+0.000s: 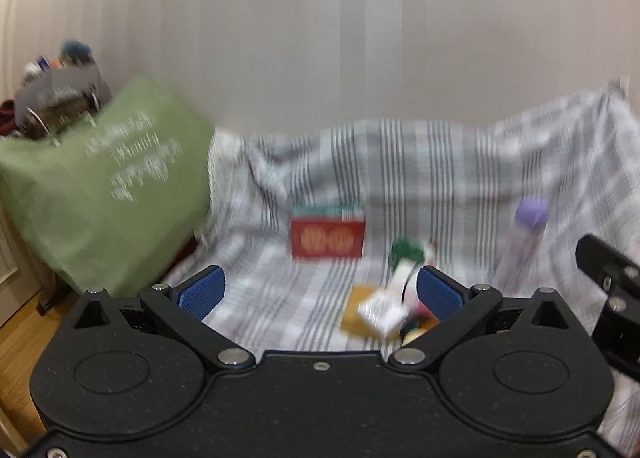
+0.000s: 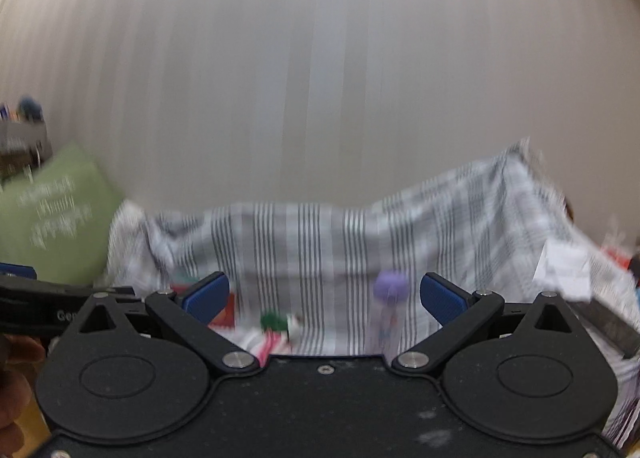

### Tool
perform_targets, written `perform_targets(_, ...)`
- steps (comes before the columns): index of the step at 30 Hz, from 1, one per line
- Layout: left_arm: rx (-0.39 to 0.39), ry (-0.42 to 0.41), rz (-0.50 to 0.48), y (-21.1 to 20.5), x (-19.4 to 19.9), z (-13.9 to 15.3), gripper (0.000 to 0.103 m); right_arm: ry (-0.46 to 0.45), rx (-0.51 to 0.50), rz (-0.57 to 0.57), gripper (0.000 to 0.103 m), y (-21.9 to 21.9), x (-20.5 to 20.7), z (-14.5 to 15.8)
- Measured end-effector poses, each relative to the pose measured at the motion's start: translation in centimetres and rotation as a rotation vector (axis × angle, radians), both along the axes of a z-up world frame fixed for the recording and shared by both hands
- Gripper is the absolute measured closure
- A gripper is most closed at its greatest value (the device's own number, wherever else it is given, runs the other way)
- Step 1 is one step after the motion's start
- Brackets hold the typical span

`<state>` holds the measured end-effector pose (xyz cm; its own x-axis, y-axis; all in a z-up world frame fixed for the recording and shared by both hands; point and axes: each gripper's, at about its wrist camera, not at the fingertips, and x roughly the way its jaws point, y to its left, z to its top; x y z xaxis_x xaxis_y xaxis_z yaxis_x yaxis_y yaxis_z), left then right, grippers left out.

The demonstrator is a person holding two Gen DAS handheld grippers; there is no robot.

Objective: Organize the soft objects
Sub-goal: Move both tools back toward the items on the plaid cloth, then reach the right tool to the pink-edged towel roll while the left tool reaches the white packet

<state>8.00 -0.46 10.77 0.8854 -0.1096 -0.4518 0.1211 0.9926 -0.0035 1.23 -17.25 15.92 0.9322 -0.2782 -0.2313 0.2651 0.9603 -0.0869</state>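
Observation:
Both views are blurred by motion. A grey-and-white striped cloth covers a couch-like seat. On it lie a red box with gold print, a green-and-white soft object, a yellow and white packet pile and a clear tube with a purple cap. A green cushion with white lettering leans at the left. My left gripper is open above the cloth, holding nothing. My right gripper is open too, with the purple-capped tube and green soft object beyond its fingers.
A pale wall rises behind the seat. A grey bag with clutter sits behind the cushion. Wooden floor shows at the lower left. White papers lie at the right. A hand shows at the left edge.

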Motion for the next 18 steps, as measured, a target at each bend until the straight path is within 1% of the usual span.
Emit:
perform_targets(2,0.014,0.07,0.004,-0.2,1.6,-1.8,0.013,0.067,0.032,-0.005,0.001,-0.6,1.9,-1.7)
perform_targets(5,0.015,0.175,0.02,-0.1,4.4,-4.4,0.013,0.167,0.101,-0.015,0.004,-1.5,5.0,-4.7)
perform_targets(6,0.012,0.199,0.021,0.0,5.1,-5.0,0.013,0.196,0.127,-0.021,0.004,-2.1,6.1,-5.2)
perform_targets(8,0.012,0.234,0.018,0.0,6.5,-6.3,0.014,0.245,0.182,-0.038,0.005,-2.9,7.9,-6.7)
perform_targets(11,0.036,0.266,0.016,-0.3,8.3,-8.0,0.014,0.318,0.238,-0.06,0.009,-3.7,10.6,-8.6)
perform_targets(14,0.054,0.304,-0.012,-0.7,9.8,-9.7,0.014,0.373,0.257,-0.063,0.009,-4.2,13.9,-10.2)
perform_targets(18,0.05,0.365,-0.045,-1.0,11.3,-12.0,0.014,0.423,0.257,-0.037,0.009,-4.0,18.1,-11.5)
